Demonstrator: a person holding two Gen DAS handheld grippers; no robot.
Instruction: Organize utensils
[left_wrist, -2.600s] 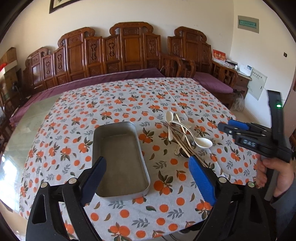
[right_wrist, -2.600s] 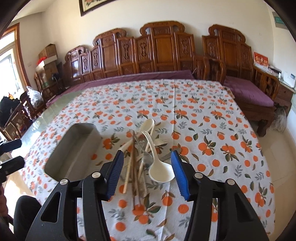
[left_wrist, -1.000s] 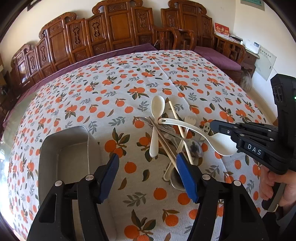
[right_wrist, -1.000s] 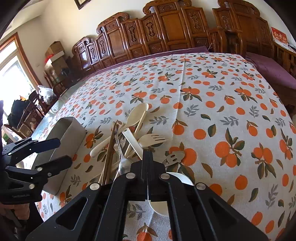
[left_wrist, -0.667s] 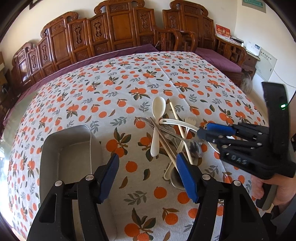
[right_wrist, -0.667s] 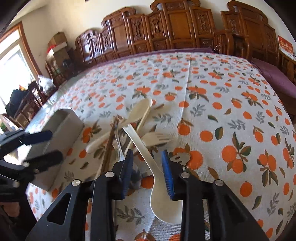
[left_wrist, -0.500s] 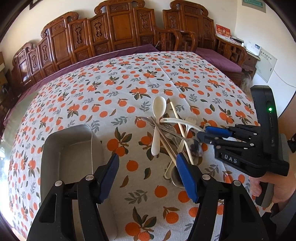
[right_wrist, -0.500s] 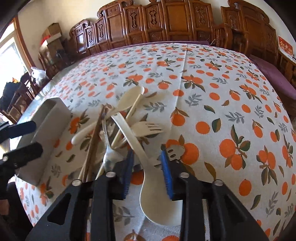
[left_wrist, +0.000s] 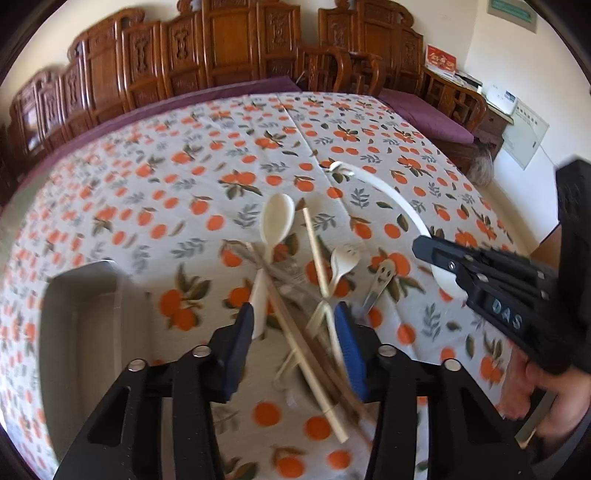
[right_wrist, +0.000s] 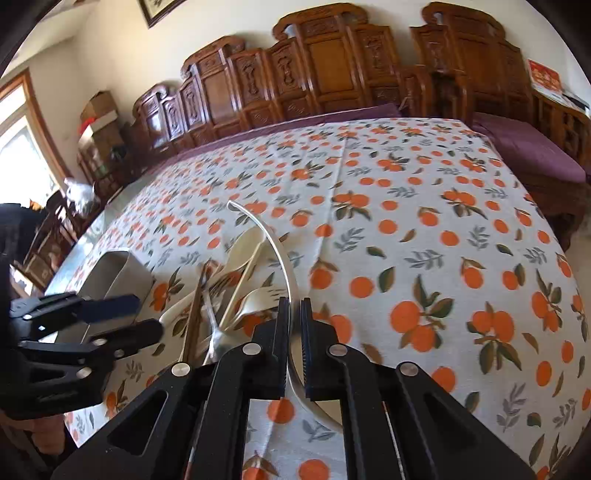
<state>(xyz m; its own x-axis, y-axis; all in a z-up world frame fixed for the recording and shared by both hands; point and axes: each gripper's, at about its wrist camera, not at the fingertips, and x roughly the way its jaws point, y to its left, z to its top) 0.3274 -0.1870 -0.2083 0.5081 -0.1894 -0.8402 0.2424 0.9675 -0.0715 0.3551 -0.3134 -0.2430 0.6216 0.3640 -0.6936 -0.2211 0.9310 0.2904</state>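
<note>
Metal tray (left_wrist: 81, 332) sits at the left on the orange-print tablecloth (left_wrist: 207, 155), open side up, with a bare stretch of cloth between it and the pile of utensils. Just to its right, the left gripper (left_wrist: 295, 328) hangs over the near end of that pile; its jaws have just been closing to a middling gap, and the wooden chopsticks (left_wrist: 295, 332) and pale handles run between the blue pads (left_wrist: 345, 339), though blur hides whether the pads press on anything. Further back in the pile lie a cream spoon (left_wrist: 275, 225), a single light stick (left_wrist: 314, 247), a small cream fork (left_wrist: 343, 258) and a small metal spoon with a smiley cut-out (left_wrist: 382, 277). At the right, the right gripper (right_wrist: 294, 332) is clamped almost fully together on the white ladle (right_wrist: 273, 240), gripping it where handle meets bowl, so the curved handle rises up and away above the pile. A hand (left_wrist: 546, 395) holds that gripper's grip at the far right edge.
</note>
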